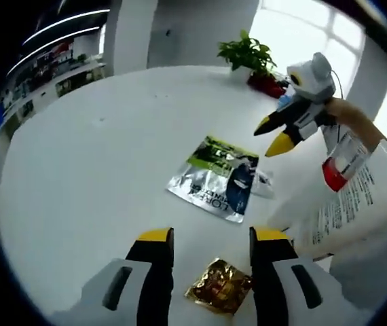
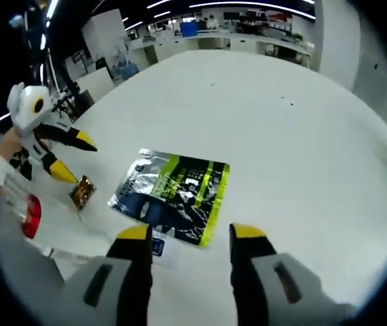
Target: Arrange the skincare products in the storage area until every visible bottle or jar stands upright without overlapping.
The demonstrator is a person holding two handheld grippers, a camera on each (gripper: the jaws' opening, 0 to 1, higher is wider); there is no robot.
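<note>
A silver, green and black foil pouch (image 1: 214, 178) (image 2: 173, 193) lies flat on the white table. A small pale sachet (image 1: 265, 182) (image 2: 158, 244) peeks out from under its edge. A gold-brown sachet (image 1: 219, 288) (image 2: 83, 191) lies flat just below my left gripper (image 1: 212, 238) (image 2: 76, 158), which is open and holds nothing. A white printed pack with a red end (image 1: 334, 173) (image 2: 32, 216) lies at the table's side. My right gripper (image 2: 191, 234) (image 1: 271, 136) hovers open over the pouch's near edge, holding nothing.
The round white table (image 1: 98, 156) (image 2: 282, 129) stretches wide beyond the pouch. A potted green plant (image 1: 251, 58) stands at its far edge by the window. Office desks and shelves (image 2: 248, 34) lie past the table. A hand (image 1: 356, 119) holds the right gripper.
</note>
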